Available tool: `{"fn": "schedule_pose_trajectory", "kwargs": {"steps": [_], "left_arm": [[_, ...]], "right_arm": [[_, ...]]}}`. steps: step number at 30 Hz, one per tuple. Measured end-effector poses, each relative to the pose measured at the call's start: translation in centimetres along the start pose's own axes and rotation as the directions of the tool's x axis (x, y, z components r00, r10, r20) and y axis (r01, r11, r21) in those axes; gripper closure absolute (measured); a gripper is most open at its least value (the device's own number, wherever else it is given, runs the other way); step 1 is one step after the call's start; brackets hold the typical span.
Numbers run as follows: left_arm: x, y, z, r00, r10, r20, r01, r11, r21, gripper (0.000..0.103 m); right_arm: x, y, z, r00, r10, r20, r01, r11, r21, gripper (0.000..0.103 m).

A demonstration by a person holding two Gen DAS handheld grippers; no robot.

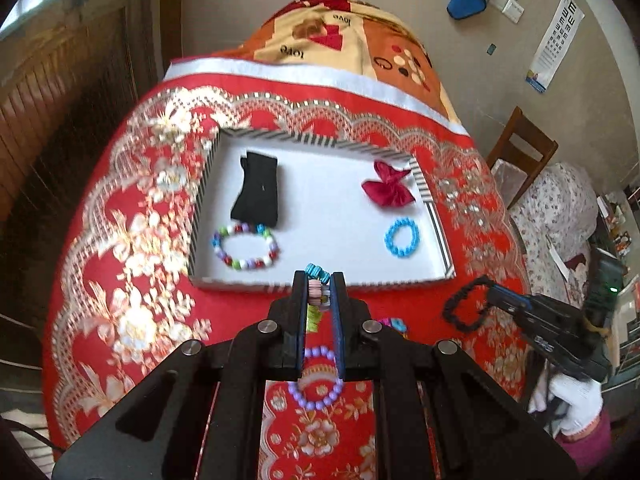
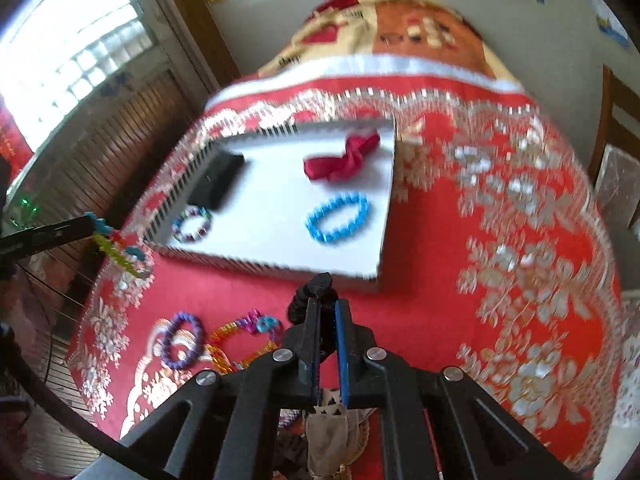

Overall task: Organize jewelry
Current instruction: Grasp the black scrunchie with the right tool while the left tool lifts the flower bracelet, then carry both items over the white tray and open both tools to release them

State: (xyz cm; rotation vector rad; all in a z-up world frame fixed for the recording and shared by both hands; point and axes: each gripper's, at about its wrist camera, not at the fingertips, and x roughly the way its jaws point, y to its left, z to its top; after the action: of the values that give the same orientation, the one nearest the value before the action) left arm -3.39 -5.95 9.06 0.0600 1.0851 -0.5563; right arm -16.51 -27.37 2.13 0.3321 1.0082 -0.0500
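The left gripper (image 1: 320,280) pinches a colorful bracelet (image 1: 318,276) near the tray's (image 1: 320,282) front edge. The right gripper (image 2: 328,308) pinches a black hair tie (image 2: 316,292) above the red cloth (image 2: 440,300), by the tray's front right corner.

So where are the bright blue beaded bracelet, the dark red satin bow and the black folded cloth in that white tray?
Bright blue beaded bracelet (image 1: 401,237): left wrist view, on its left beads.
Dark red satin bow (image 1: 389,184): left wrist view, on its knot.
Black folded cloth (image 1: 258,192): left wrist view, at its middle.
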Motion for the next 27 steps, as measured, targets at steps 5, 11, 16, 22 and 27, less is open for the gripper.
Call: {"fn": "schedule_pose_trajectory", "kwargs": {"steps": [5, 11, 16, 22, 27], "left_arm": [[0.6, -0.4, 1.6, 0.999, 0.033, 0.015, -0.033, 0.999, 0.020, 0.093], [2.7, -0.7, 3.9, 0.998, 0.067, 0.012, -0.067, 0.997, 0.046, 0.093], [4.8, -0.8, 6.0, 0.996, 0.086, 0.005, -0.086, 0.994, 0.067, 0.093], [7.7, -0.6, 9.0, 0.996, 0.089, -0.018, -0.087, 0.994, 0.073, 0.093], [10.7, -0.4, 11.2, 0.996, 0.077, -0.047, -0.074, 0.995, 0.068, 0.093]], "right_arm": [[-2.0, 0.7, 2.0, 0.998, 0.016, 0.054, -0.015, 1.000, -0.010, 0.097], [-1.8, 1.4, 4.1, 0.997, 0.028, 0.070, -0.027, 0.999, -0.023, 0.097], [-0.1, 2.1, 6.0, 0.997, 0.038, 0.062, -0.035, 0.999, -0.036, 0.097], [2.7, 2.4, 8.0, 0.998, 0.047, 0.039, -0.046, 0.998, -0.034, 0.097], [5.9, 2.8, 9.7, 0.999, 0.051, 0.005, -0.050, 0.998, -0.026, 0.097]]}}
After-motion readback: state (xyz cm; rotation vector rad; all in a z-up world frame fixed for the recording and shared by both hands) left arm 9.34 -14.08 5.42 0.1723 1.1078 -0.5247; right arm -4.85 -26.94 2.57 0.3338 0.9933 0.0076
